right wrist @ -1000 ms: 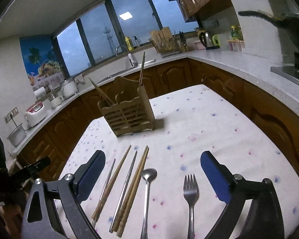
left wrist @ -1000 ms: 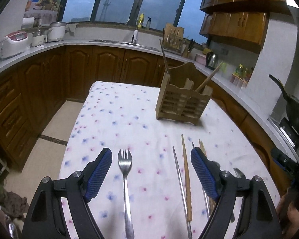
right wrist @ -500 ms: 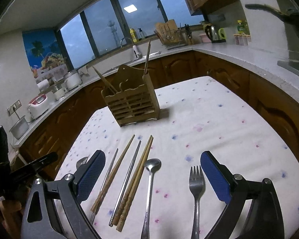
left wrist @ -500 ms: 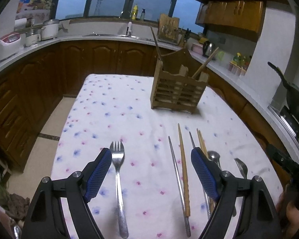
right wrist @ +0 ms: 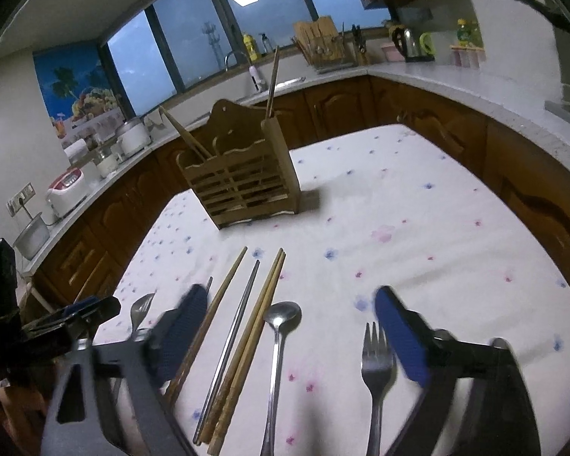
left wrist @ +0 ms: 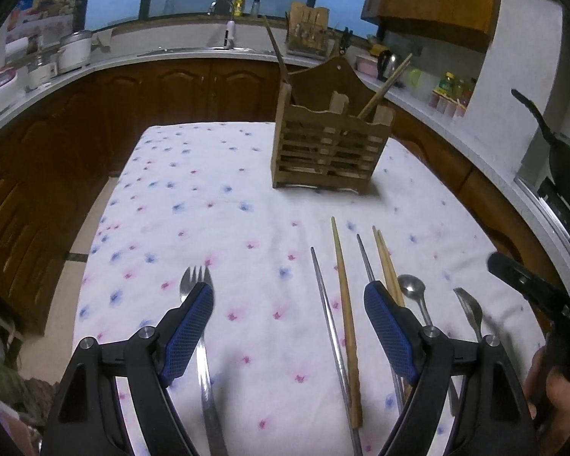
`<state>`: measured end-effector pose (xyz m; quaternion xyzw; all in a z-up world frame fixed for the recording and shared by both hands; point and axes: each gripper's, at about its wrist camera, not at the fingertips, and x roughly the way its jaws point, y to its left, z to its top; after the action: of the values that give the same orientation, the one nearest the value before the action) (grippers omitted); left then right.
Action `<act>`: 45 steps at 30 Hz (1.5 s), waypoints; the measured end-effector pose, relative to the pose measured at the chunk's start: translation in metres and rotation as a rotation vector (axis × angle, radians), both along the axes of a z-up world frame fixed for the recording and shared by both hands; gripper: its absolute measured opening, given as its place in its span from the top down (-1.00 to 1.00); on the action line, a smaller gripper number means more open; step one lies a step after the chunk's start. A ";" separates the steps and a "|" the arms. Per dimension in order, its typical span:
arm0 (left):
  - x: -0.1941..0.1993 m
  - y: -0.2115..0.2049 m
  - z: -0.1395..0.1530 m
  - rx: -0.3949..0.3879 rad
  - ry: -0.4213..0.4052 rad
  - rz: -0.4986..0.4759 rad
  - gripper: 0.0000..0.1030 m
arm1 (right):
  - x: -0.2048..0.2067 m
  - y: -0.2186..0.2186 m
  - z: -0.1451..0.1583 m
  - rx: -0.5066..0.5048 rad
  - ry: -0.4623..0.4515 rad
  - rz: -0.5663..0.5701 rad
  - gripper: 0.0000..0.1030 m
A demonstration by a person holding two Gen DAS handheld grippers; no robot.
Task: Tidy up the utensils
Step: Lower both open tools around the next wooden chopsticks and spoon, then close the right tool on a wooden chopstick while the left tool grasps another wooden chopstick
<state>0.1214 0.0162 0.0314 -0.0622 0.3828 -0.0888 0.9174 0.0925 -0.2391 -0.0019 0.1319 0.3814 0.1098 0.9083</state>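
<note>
A wooden slatted utensil holder (left wrist: 328,152) (right wrist: 243,182) stands on the flowered tablecloth with two chopsticks in it. In the left wrist view my left gripper (left wrist: 288,304) is open and empty, low over the cloth; a fork (left wrist: 199,326) lies under its left finger, metal and wooden chopsticks (left wrist: 344,304) lie between the fingers, and a spoon (left wrist: 414,296) lies to the right. In the right wrist view my right gripper (right wrist: 285,304) is open and empty above several chopsticks (right wrist: 247,326), a spoon (right wrist: 279,345) and a fork (right wrist: 376,372).
The table (left wrist: 193,209) has its left edge dropping to the floor. Dark wooden cabinets and a counter (right wrist: 456,87) ring the room, with rice cookers, a kettle and a pan on a stove (left wrist: 562,159). The other gripper (right wrist: 49,326) shows at the left.
Both grippers have come down and forward toward the utensils on the cloth. The right gripper is blurred with motion. Both stay open and nothing is held.
</note>
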 end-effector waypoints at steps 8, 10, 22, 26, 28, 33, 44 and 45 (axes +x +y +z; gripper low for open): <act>0.043 -0.023 -0.008 0.041 0.026 -0.064 -0.56 | 0.041 0.002 -0.020 0.066 0.111 0.039 0.31; 0.056 -0.029 -0.011 0.055 0.031 -0.072 -0.55 | 0.051 0.003 -0.025 0.067 0.133 0.043 0.34; 0.134 -0.076 -0.052 0.173 0.124 -0.156 -0.13 | 0.089 0.015 -0.047 0.050 0.207 0.095 0.55; 0.146 -0.078 -0.068 0.200 0.169 -0.166 0.06 | 0.098 0.024 -0.056 0.020 0.236 0.120 0.63; 0.146 -0.076 -0.073 0.196 0.171 -0.170 0.18 | 0.103 0.030 -0.062 -0.013 0.257 0.132 0.69; 0.143 -0.073 -0.076 0.208 0.162 -0.185 0.23 | 0.106 0.043 -0.069 -0.085 0.272 0.169 0.75; 0.160 -0.071 -0.074 0.190 0.176 -0.202 0.27 | 0.122 0.059 -0.068 -0.150 0.289 0.236 0.84; 0.161 -0.072 -0.074 0.200 0.173 -0.207 0.29 | 0.124 0.058 -0.068 -0.148 0.290 0.236 0.85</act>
<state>0.2829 -0.0562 -0.0429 0.0620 0.4715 -0.1387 0.8687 0.2166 -0.1807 -0.0702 0.0336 0.5281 0.1670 0.8319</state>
